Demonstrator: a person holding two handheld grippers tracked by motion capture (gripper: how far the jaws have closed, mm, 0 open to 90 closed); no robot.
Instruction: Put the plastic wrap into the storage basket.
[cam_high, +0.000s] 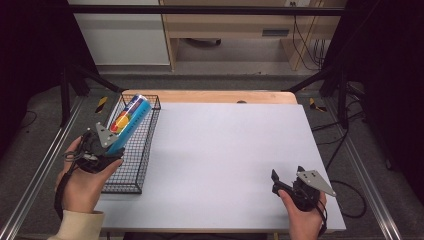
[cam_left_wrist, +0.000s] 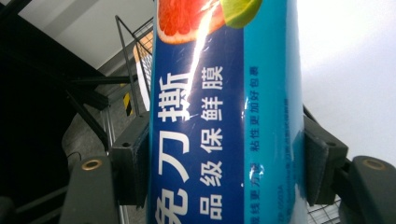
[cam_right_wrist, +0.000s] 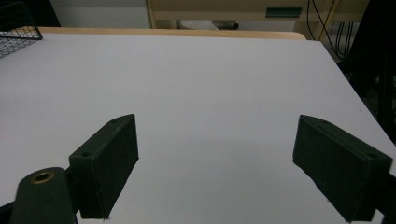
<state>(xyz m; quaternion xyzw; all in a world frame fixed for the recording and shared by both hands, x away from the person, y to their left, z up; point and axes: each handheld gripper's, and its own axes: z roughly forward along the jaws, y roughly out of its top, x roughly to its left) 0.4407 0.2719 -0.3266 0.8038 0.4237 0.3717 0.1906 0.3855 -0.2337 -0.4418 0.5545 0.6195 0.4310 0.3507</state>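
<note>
We see the blue cling-film tube (cam_high: 129, 119) over the black wire basket (cam_high: 145, 142) at the counter's (cam_high: 225, 150) left edge, its long axis pointing away from us toward the basket's far end. Our left tongs (cam_high: 111, 145) clamp its near end; our right tongs (cam_high: 278, 181) gape wide over the bare counter.

White table top (cam_high: 225, 150) was bare from the wire basket (cam_high: 142, 150) across to the right edge: free passage near, far and centre. Basket walls blocked the left edge. The blue box (cam_high: 129, 121), clamped in the left gripper (cam_high: 107, 145), slanted over the basket. Right gripper (cam_high: 287, 186) sat near-right, jaws spread over bare surface.
</note>
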